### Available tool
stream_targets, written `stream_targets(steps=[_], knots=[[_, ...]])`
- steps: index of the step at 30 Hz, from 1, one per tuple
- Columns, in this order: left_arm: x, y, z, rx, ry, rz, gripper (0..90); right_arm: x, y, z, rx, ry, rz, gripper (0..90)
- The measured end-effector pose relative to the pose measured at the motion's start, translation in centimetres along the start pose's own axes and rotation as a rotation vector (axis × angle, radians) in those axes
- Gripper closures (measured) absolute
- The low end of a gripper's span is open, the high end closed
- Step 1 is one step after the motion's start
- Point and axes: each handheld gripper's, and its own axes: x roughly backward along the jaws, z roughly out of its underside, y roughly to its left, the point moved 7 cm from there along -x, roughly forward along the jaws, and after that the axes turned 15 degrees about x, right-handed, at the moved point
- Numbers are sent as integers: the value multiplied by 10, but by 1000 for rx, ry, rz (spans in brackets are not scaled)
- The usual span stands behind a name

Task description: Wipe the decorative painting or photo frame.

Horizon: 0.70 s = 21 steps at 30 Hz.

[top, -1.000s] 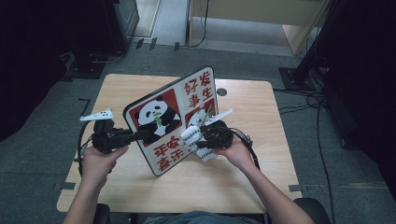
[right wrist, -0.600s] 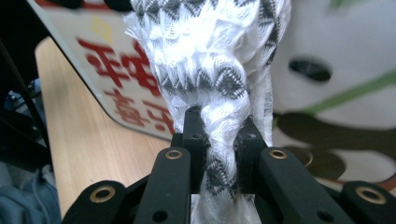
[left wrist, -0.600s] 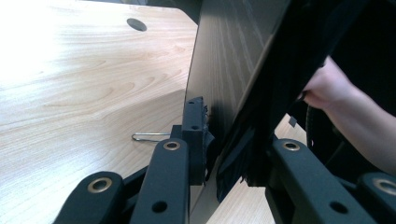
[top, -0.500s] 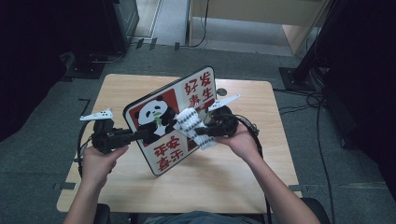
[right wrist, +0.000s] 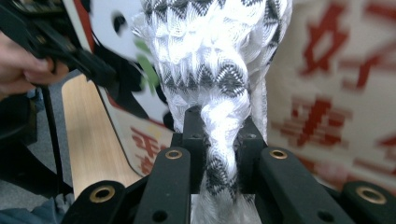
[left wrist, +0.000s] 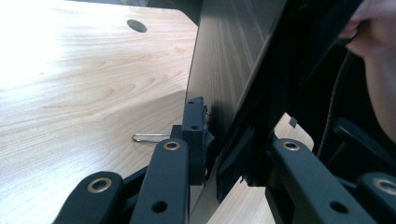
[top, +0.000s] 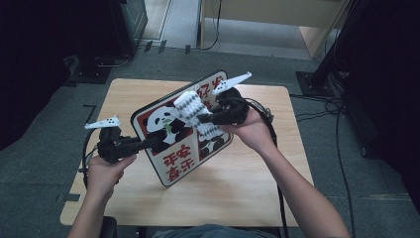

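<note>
Right gripper (top: 205, 118) pinching cloth (top: 195, 111), now higher up panda board (top: 184, 130) than 1 s ago; wiping progresses. Left gripper (top: 148, 144) clamps board edge, steady.

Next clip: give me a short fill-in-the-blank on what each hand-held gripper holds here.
1. The left hand-held gripper clamps the edge of the ____ sign.
2. The right hand-held gripper is shut on a black-and-white ____.
3. The sign is held tilted above the ____ table.

Missing words: panda; cloth; wooden
</note>
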Motion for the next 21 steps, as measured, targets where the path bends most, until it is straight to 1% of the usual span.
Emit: stream_targets(steps=[2, 3, 4, 5, 6, 9, 11, 15, 18, 21], knots=[[0, 0, 0, -1, 0, 0, 757, 2, 1, -13, 20, -4, 4, 805], [0, 0, 0, 0, 1, 1, 757, 4, 3, -26, 37, -5, 12, 805], [0, 0, 0, 3, 0, 2, 757, 4, 3, -26, 37, -5, 12, 805], [0, 1, 0, 4, 1, 3, 757, 5, 4, -37, 63, -16, 18, 804], [0, 1, 0, 4, 0, 3, 757, 5, 4, -37, 63, -16, 18, 804], [1, 1, 0, 4, 0, 6, 757, 5, 4, -52, 81, -35, 23, 804], [1, 1, 0, 4, 1, 8, 757, 1, 4, -60, 84, -40, 24, 804], [1, 2, 0, 6, -4, 8, 759, -8, 2, -63, 76, -32, 23, 804], [1, 2, 0, 13, -4, 13, 760, -14, 0, -59, 77, -14, 25, 804], [1, 2, 0, 15, -2, 16, 759, -17, 0, -56, 77, -8, 24, 804]])
